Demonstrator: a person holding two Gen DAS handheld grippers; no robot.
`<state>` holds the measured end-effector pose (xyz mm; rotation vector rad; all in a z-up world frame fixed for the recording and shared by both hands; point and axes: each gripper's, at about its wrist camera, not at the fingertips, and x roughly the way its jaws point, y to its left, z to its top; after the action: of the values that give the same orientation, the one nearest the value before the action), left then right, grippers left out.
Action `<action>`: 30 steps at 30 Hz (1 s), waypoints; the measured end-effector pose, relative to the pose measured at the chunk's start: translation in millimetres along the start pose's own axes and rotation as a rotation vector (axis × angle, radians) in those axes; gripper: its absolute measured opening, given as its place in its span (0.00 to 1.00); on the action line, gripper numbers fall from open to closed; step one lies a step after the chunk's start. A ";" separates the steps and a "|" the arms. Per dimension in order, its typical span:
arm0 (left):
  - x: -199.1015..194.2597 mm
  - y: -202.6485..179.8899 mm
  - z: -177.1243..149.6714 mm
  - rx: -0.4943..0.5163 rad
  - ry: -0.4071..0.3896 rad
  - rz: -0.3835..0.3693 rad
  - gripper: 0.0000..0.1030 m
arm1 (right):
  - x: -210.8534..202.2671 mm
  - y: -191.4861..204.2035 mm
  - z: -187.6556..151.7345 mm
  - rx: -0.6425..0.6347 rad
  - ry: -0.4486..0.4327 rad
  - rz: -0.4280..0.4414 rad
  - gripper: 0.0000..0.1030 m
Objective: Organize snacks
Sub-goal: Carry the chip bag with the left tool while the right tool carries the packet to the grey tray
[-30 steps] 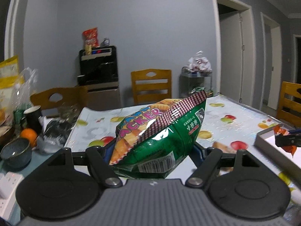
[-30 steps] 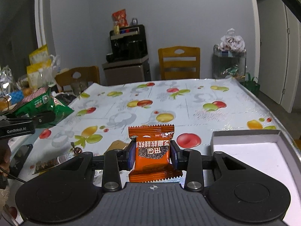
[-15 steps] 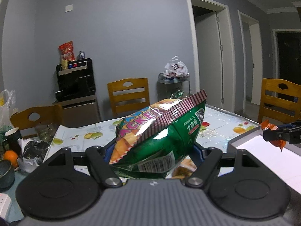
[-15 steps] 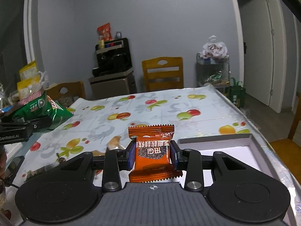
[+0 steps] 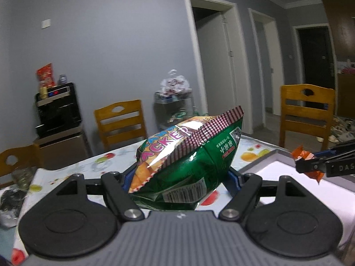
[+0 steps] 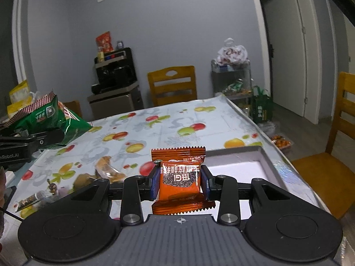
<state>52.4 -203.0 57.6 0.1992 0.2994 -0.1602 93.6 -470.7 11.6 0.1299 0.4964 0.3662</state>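
Both claws loaded, mid-carry toward the tray.

- Left claw (image 5: 180,178): jaws set wide, clamped on the green cracker bag (image 5: 188,161). Bag is puffy, lying on its side, checkered seal edge up and to the right, barcode facing down toward the camera. It hangs above the desk (image 5: 115,159), not resting on it.
- Right claw (image 6: 180,182): jaws narrow, pinching the small orange snack packet (image 6: 180,177) by its two sides. Packet is upright, flat, crimped edge on top, print reads upside down.
- White tray (image 6: 253,166) with grey rim sits at the right side of the desk. In the right wrist view the packet is at the tray's near-left corner; from the left wrist view it looks to be over the tray's edge.

Step, as judged: transport, drop-off not yet done. Tray looks empty from what shows.

Next move likely: right claw goes in over the tray floor, lowers, opens. Left needs more travel to the right. The bag is bulky, so lay it flat and leave room beside the packet. Loose snacks (image 6: 108,173) lie on the desk left of the tray.
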 end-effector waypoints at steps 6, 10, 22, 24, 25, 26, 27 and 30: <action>27.1 -37.6 2.5 0.029 0.004 -0.091 0.73 | -0.5 -22.2 -7.3 0.032 0.016 -0.043 0.37; 51.6 -66.4 2.4 0.074 -0.004 -0.139 0.73 | 3.5 -32.6 -12.1 0.039 0.040 -0.070 0.37; 131.4 -144.4 10.9 0.243 -0.021 -0.251 0.73 | 15.0 -51.4 -27.9 0.044 0.113 -0.119 0.37; 145.5 -154.5 15.0 0.237 -0.003 -0.292 0.73 | 15.5 -53.9 -29.9 0.048 0.126 -0.120 0.37; 154.0 -159.5 17.3 0.233 0.012 -0.311 0.73 | 15.8 -54.8 -30.7 0.047 0.133 -0.125 0.37; 160.7 -165.3 19.3 0.226 0.032 -0.329 0.73 | 15.9 -56.3 -31.7 0.044 0.141 -0.130 0.37; 169.4 -169.7 21.9 0.216 0.053 -0.347 0.73 | 15.4 -57.5 -32.8 0.039 0.147 -0.133 0.37; 191.2 -181.7 28.1 0.187 0.103 -0.390 0.73 | 15.4 -59.4 -33.9 0.025 0.156 -0.145 0.37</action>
<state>206.8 -409.2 -5.8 0.3339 0.4242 -0.5662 108.1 -518.9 -37.2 0.0898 0.6605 0.2294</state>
